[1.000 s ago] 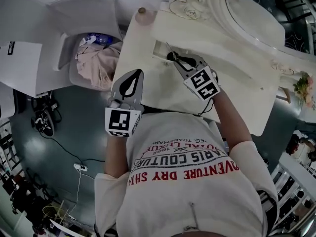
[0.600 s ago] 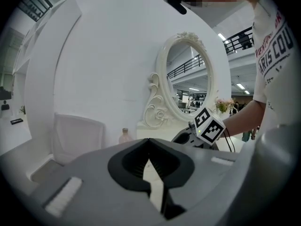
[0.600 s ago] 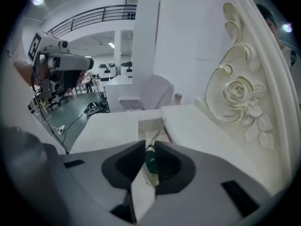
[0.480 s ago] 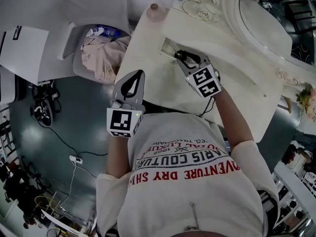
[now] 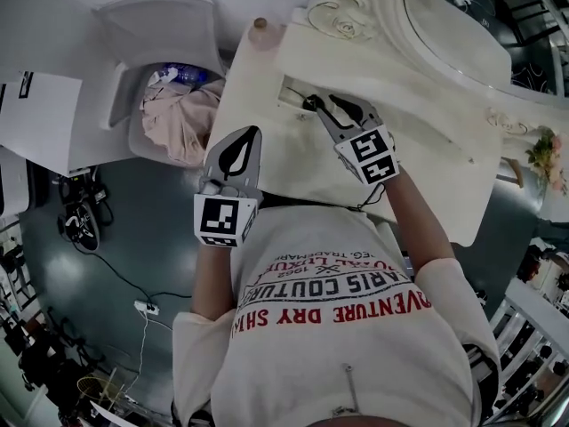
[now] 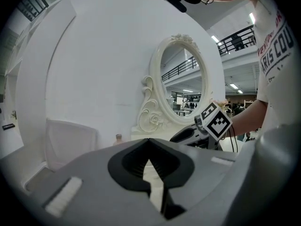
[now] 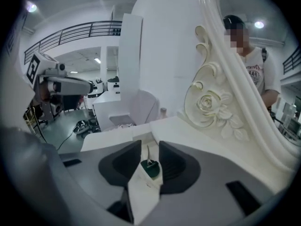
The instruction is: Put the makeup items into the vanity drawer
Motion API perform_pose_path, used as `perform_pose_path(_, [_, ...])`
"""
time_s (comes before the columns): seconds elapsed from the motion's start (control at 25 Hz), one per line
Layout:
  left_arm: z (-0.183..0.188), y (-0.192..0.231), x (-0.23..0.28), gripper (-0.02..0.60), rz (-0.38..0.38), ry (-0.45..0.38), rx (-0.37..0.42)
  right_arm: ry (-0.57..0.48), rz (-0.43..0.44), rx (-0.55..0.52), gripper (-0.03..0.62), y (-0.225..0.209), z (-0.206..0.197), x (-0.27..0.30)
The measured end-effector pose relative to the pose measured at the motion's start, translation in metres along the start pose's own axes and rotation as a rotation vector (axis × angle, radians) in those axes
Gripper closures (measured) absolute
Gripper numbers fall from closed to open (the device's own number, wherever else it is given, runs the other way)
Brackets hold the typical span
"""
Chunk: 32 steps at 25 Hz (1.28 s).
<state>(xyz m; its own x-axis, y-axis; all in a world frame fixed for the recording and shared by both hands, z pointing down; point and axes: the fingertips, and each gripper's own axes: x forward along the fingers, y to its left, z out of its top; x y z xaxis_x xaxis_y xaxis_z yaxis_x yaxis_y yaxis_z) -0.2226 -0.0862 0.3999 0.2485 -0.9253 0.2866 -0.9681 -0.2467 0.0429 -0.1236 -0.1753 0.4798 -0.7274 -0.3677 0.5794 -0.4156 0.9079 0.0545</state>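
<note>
From the head view, the left tool [image 5: 249, 136] hangs off the near edge of the cream desk [image 5: 267, 163], its jaws pressed together on nothing. The right tool [image 5: 318, 105] reaches over the desk to the open vanity drawer [image 5: 289, 90], a narrow slot below the mirror [image 5: 453, 25]. A small bottle [image 5: 259, 27] stands at the far corner of the desk. In the left gripper view, the left tool [image 6: 150, 142] shows its tips meeting with only the desk behind them, and the right tool [image 6: 188, 134] sits ahead under the carved mirror frame. In the right gripper view, the right tool [image 7: 148, 147] has just been spreading its jaws. A small dark green makeup item [image 7: 150, 168] with a thin pale stem lies between them, low in the drawer [image 7: 142, 138], and the pads do not press on it. The item looks small, light and stiff. Its smooth body is likely slippery and its stem is probably the weak part. If it needs shifting, the safer hold seems to be across the thicker green body with a gentle pinch, never on the stem.
</note>
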Motion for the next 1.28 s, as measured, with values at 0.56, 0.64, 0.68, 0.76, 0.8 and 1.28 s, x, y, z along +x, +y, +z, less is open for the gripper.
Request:
perform_pose_path(0.56, [0.047, -0.003, 0.041, 0.571, -0.166, -0.041, 0.086, -0.246, -0.24, 0.194, 0.585, -0.03, 0.047, -0.086])
perform_pose_path(0.64, [0.055, -0.007, 0.048, 0.571, -0.216, -0.051, 0.12, -0.28, -0.297, 0.197, 0.586, -0.034, 0.051, -0.097])
perform_pose_path(0.68, [0.059, -0.009, 0.051, 0.571, -0.24, -0.054, 0.134, -0.294, -0.323, 0.2, 0.586, -0.035, 0.052, -0.101])
perform_pose_path(0.76, [0.061, -0.013, 0.052, 0.571, -0.272, -0.052, 0.153, -0.308, -0.353, 0.21, 0.586, -0.034, 0.053, -0.109])
perform_pose_path(0.8, [0.062, -0.015, 0.052, 0.571, -0.282, -0.049, 0.158, -0.311, -0.362, 0.214, 0.586, -0.033, 0.053, -0.112])
perform_pose_path(1.28, [0.078, -0.016, 0.065, 0.571, -0.332, -0.075, 0.171, -0.373, -0.488, 0.226, 0.588, -0.044, 0.059, -0.133])
